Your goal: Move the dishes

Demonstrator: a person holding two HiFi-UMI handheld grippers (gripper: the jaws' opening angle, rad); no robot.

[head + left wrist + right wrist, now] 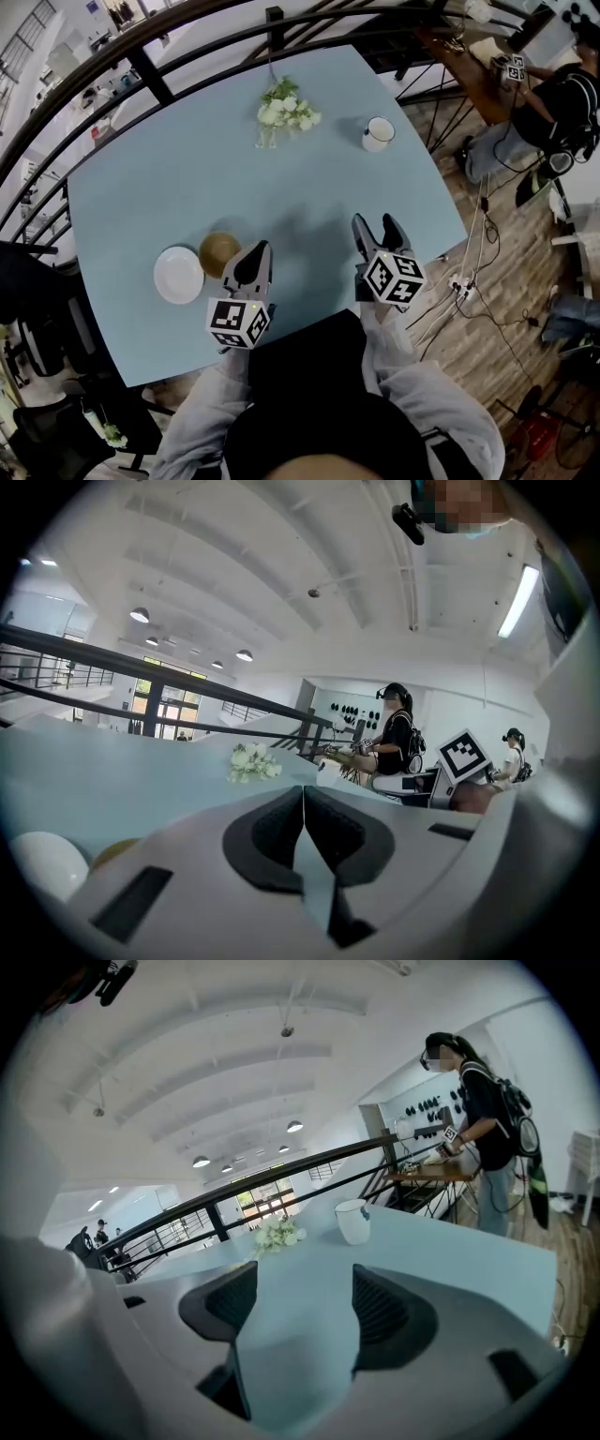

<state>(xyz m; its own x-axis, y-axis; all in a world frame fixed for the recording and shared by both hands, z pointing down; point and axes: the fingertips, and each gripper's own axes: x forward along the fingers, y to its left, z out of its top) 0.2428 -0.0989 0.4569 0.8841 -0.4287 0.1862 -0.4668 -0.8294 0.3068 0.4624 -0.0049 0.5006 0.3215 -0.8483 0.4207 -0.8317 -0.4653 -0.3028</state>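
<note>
A white plate (178, 275) lies near the table's front left, with a brown bowl (219, 252) touching its right side. A white mug (378, 133) stands at the far right. My left gripper (253, 259) hovers just right of the bowl, shut with nothing between its pads. My right gripper (379, 230) is open over bare table at the front right, holding nothing. In the left gripper view the plate (42, 862) and bowl (117, 852) peek out at the lower left. The right gripper view shows the mug (353, 1221) ahead, beyond the open gripper (302, 1305).
The light blue table (309, 187) carries a small vase of white flowers (285, 110) at the back middle. A black railing (150, 70) runs behind the table. Cables and a power strip (459, 281) lie on the wooden floor to the right. Another person (562, 103) stands far right.
</note>
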